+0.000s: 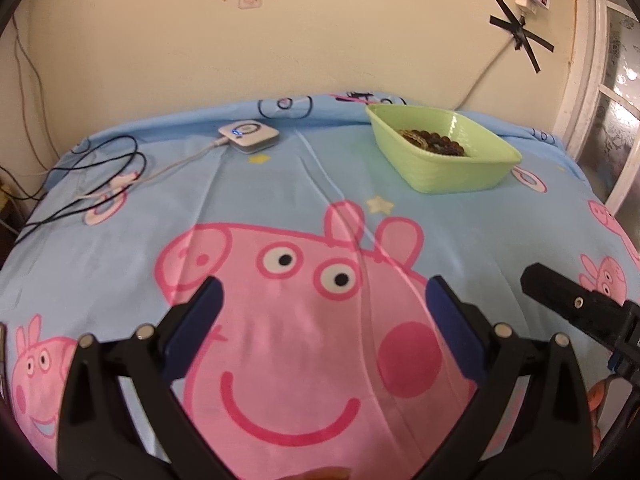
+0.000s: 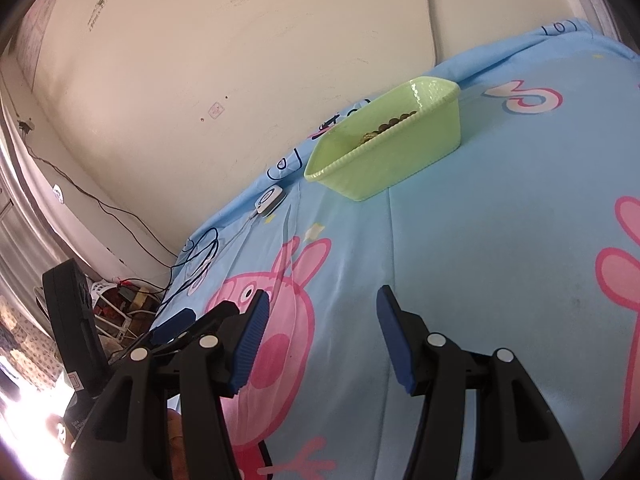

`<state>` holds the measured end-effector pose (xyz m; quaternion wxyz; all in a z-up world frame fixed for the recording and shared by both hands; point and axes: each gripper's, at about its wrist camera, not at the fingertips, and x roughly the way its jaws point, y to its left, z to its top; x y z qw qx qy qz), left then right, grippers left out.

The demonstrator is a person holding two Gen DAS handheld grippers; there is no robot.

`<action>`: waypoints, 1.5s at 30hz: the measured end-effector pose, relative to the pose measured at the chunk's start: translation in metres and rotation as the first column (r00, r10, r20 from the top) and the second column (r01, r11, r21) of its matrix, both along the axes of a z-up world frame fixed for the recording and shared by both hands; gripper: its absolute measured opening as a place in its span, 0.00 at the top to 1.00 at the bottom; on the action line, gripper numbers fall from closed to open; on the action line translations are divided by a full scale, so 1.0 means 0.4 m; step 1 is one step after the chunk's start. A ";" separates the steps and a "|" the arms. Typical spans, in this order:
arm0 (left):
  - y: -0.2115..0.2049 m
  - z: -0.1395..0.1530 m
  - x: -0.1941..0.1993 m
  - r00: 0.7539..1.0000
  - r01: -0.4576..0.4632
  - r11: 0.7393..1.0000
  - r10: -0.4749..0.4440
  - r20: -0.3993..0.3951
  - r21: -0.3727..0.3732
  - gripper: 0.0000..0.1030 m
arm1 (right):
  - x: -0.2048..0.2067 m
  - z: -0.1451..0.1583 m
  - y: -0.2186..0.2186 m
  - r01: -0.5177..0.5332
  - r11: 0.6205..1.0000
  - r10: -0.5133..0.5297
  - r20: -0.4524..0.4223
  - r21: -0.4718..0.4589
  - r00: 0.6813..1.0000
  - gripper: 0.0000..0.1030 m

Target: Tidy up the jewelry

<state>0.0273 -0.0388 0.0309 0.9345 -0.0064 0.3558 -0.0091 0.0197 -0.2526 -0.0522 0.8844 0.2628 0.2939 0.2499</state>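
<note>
Now both tongs hang spread and empty above the cartoon bedsheet (image 1: 120, 240): the left gripper (image 1: 324, 304) and the right gripper (image 2: 320, 320). Well ahead, beaded bracelets (image 1: 434, 142) lie inside the green basket (image 1: 452, 176), near a small white device (image 1: 248, 136).

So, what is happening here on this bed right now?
A person holds two grippers over a cartoon bedsheet. The left gripper and the right gripper are both open and hold nothing. Beaded jewelry already lies in the green basket. A small white device with a cable sits nearby.
</note>
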 end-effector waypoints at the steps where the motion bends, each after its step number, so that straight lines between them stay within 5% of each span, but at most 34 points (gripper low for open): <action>1: 0.001 0.001 -0.003 1.000 -0.009 1.000 0.009 0.009 0.002 0.06 | 0.001 0.000 0.001 -0.002 1.000 0.002 0.001 -0.001 1.000 0.67; 45: -0.026 -0.031 0.016 0.999 0.018 0.995 -0.014 -0.051 0.098 0.06 | 0.003 -0.005 -0.013 -0.026 0.999 0.026 -0.006 0.018 1.000 0.62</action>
